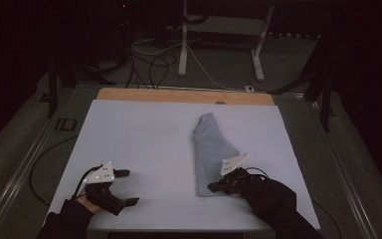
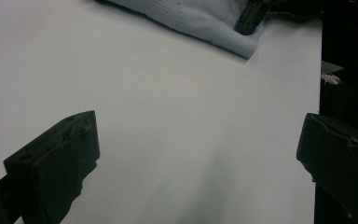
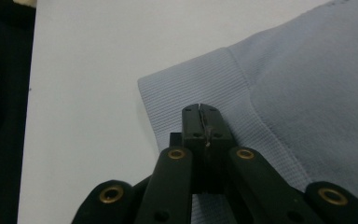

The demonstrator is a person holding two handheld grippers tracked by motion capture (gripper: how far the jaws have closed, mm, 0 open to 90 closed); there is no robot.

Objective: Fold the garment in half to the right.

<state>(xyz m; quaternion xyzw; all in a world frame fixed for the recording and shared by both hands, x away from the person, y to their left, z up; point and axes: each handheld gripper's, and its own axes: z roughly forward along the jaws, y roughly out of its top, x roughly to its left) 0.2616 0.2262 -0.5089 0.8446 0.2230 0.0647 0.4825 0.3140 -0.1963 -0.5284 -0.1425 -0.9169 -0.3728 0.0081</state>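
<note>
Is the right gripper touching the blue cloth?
Touching. In the right gripper view the right gripper has its jaws shut together, lying against the ribbed hem of the blue cloth. Whether any fabric is pinched between them cannot be told.

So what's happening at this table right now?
A person works a gripper in each hand over a white table. The right gripper has its jaws closed at the ribbed hem of a folded light-blue garment, at its near end. The left gripper sits open over bare table, apart from the garment.

Pale blue ribbed garment (image 1: 210, 149) on white table sheet (image 1: 144, 139)
</note>
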